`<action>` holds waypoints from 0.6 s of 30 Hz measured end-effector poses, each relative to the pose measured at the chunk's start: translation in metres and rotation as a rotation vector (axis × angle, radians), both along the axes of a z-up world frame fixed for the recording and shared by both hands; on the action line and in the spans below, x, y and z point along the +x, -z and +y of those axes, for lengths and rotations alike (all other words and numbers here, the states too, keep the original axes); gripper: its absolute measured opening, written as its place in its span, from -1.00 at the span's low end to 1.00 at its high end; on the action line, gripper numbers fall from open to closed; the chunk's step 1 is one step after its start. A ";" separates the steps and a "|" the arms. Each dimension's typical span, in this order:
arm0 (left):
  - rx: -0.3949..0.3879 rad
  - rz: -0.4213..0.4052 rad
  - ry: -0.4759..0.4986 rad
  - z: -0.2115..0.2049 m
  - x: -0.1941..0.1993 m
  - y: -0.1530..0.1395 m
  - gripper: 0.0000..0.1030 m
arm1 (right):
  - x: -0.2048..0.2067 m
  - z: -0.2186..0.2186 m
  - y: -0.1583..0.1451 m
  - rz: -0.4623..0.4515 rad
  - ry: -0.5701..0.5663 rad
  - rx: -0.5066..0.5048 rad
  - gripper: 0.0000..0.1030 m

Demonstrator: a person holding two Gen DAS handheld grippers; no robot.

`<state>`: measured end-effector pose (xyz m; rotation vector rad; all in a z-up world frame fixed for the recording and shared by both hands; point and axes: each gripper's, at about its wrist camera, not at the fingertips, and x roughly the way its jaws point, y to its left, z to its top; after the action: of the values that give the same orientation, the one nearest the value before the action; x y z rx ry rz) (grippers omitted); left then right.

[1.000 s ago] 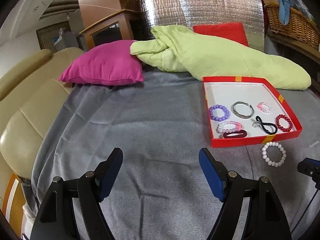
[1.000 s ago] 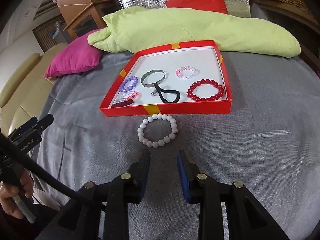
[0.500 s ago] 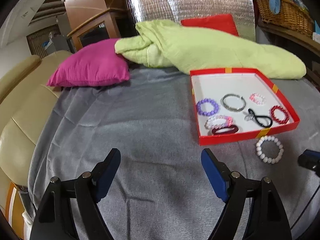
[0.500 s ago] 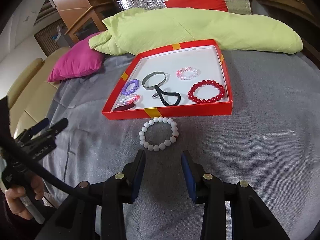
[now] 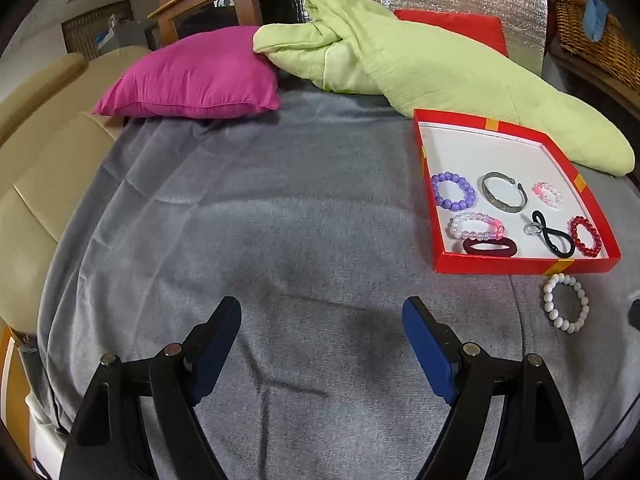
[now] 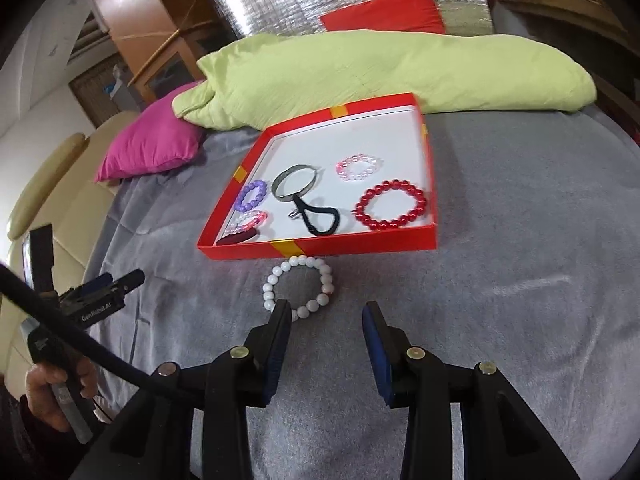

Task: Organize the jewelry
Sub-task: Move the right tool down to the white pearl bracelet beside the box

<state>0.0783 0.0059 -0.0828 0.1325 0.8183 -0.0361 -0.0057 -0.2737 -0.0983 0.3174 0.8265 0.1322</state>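
A white bead bracelet lies on the grey blanket just in front of the red tray; it also shows in the left wrist view. The tray holds several bracelets and hair ties: purple, silver bangle, red beads, black tie. My right gripper is open, its left finger tip over the bracelet's near edge. My left gripper is open wide and empty over bare blanket, left of the tray.
A magenta cushion and a lime-green pillow lie at the back of the blanket. A red cushion leans on silver foil behind. A beige sofa arm is at left, a wicker basket at far right.
My right gripper has opened wider and moved forward to the white bracelet. My left gripper has shifted slightly, staying open.
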 end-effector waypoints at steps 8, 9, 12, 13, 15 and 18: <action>0.006 0.010 0.007 -0.008 0.008 0.002 0.62 | 0.031 0.015 0.016 0.063 -0.040 -0.074 -0.23; 0.008 0.010 0.008 -0.010 0.009 0.002 0.62 | 0.036 0.016 0.019 0.076 -0.042 -0.084 -0.23; 0.010 0.005 0.017 -0.016 0.010 0.000 0.62 | 0.045 0.018 0.024 0.100 -0.046 -0.100 -0.24; 0.011 0.004 0.019 -0.019 0.011 0.000 0.62 | 0.048 0.018 0.026 0.105 -0.044 -0.104 -0.24; 0.011 0.004 0.022 -0.022 0.012 -0.001 0.62 | 0.053 0.018 0.028 0.113 -0.047 -0.108 -0.24; 0.009 0.005 0.024 -0.028 0.014 0.000 0.62 | 0.060 0.019 0.031 0.126 -0.057 -0.108 -0.30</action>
<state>0.0926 -0.0220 -0.0824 0.1508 0.8219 -0.0558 0.0540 -0.2549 -0.1297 0.2017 0.9643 0.1206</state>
